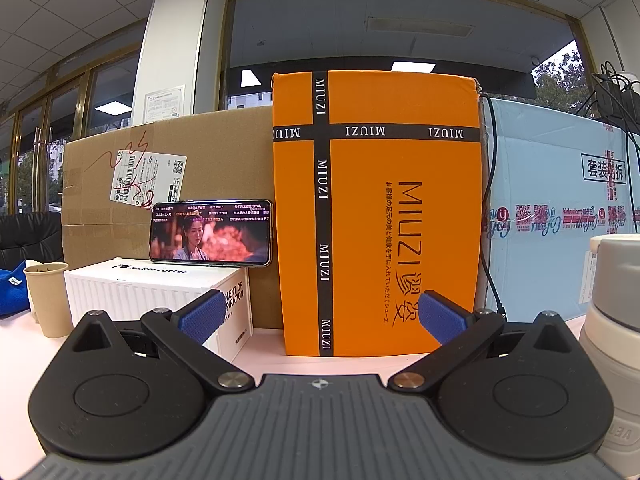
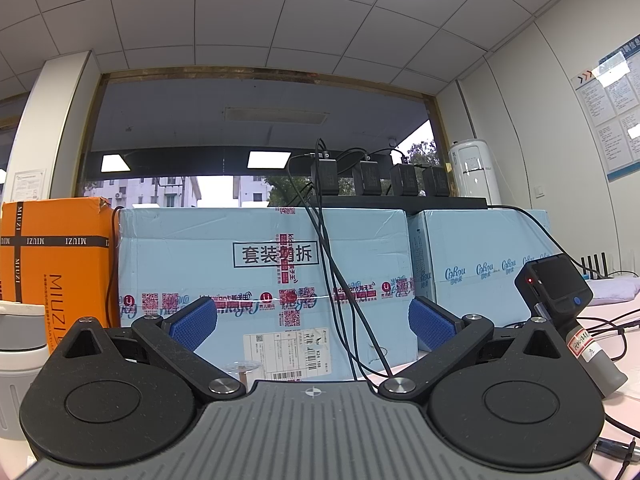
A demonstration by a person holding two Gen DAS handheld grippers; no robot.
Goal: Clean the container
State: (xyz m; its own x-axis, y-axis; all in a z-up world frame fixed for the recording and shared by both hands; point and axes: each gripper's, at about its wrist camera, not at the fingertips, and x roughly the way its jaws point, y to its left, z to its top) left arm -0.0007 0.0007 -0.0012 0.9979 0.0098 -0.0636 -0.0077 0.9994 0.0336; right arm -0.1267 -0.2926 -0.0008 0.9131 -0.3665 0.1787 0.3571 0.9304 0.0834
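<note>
A white and grey lidded container [image 1: 612, 320] stands on the pink table at the right edge of the left wrist view; the same container [image 2: 20, 344] shows at the left edge of the right wrist view. My left gripper [image 1: 320, 314] is open, blue pads wide apart, nothing between them, facing an orange box. My right gripper [image 2: 314, 320] is also open and empty, facing light blue cartons. A small clear cup [image 2: 243, 370] sits low between the right gripper's fingers, partly hidden by the gripper body.
An orange MIUZI box [image 1: 376, 208], a brown carton [image 1: 168, 176] and light blue cartons [image 2: 264, 280] wall the back of the table. A phone [image 1: 211, 233] rests on a white box [image 1: 160, 300]. A paper cup [image 1: 46, 298] stands left. Black cables [image 2: 340, 300] and a handheld camera device [image 2: 560, 300] lie right.
</note>
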